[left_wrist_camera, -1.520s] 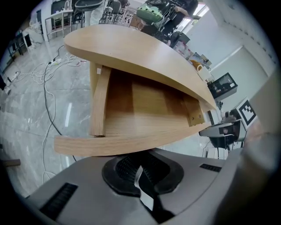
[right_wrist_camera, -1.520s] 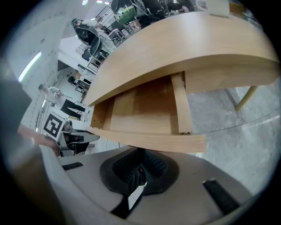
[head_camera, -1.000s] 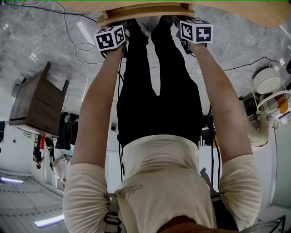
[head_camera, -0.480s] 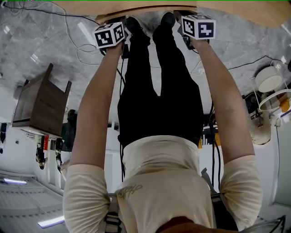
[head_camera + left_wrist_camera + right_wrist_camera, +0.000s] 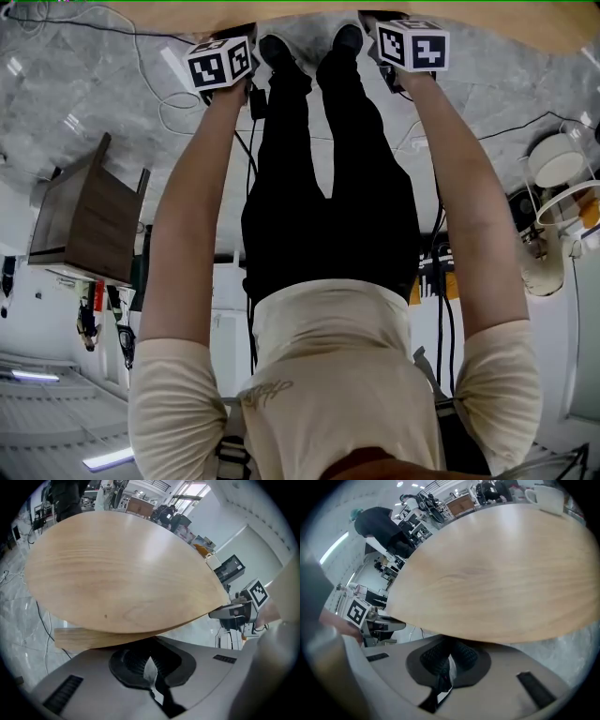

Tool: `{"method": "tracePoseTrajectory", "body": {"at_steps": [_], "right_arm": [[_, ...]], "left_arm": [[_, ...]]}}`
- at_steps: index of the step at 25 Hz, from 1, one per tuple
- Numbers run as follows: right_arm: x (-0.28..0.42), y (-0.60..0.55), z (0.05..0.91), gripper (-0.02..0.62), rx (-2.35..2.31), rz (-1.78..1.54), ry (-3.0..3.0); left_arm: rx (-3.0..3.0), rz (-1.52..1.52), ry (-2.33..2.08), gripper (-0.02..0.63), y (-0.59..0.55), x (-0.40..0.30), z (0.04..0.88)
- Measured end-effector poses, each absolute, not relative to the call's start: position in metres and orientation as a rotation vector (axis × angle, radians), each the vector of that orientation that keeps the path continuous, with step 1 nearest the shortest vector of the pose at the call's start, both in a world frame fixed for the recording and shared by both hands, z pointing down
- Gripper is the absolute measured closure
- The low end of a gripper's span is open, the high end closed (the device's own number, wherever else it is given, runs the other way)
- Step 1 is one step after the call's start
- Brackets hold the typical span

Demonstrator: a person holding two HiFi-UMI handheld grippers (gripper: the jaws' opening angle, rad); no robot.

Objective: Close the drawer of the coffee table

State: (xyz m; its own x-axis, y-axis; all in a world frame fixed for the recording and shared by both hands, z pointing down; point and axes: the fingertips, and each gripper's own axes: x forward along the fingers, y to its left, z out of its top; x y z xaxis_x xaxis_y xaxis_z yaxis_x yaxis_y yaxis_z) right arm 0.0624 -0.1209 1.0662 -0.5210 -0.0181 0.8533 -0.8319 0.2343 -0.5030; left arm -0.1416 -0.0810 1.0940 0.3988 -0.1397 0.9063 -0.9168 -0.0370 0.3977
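The coffee table's round light-wood top (image 5: 487, 23) runs along the upper edge of the head view and fills the left gripper view (image 5: 122, 573) and the right gripper view (image 5: 501, 583). A pale wooden drawer front (image 5: 89, 638) shows as a strip just below the top's rim. My left gripper (image 5: 149, 665) is shut, its tips pressed up against that strip. My right gripper (image 5: 449, 660) is shut too, its tips tucked under the table's rim. From the head view, the left gripper (image 5: 234, 36) and right gripper (image 5: 394, 30) both reach the table's edge; their tips are hidden.
My legs and shoes (image 5: 328, 141) stand between the two arms on grey marble floor. Left on the floor is a dark wooden side table (image 5: 84, 220), with cables (image 5: 159, 94) nearby. White round lamp-like objects (image 5: 558, 159) are at the right. A white cup (image 5: 543, 496) sits on the tabletop.
Both grippers have moved forward toward the table. The drawer box that stuck out between them a second ago has slid back under the top and no longer shows in the head view.
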Motion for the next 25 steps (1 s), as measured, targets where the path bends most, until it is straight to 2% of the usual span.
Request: {"method": "tracePoseTrajectory", "body": {"at_steps": [25], "right_arm": [[0.071, -0.112, 1.047, 0.6, 0.948, 1.386, -1.755]], "left_arm": [[1.559, 0.913, -0.911, 0.601, -0.067, -0.152, 1.077]]}}
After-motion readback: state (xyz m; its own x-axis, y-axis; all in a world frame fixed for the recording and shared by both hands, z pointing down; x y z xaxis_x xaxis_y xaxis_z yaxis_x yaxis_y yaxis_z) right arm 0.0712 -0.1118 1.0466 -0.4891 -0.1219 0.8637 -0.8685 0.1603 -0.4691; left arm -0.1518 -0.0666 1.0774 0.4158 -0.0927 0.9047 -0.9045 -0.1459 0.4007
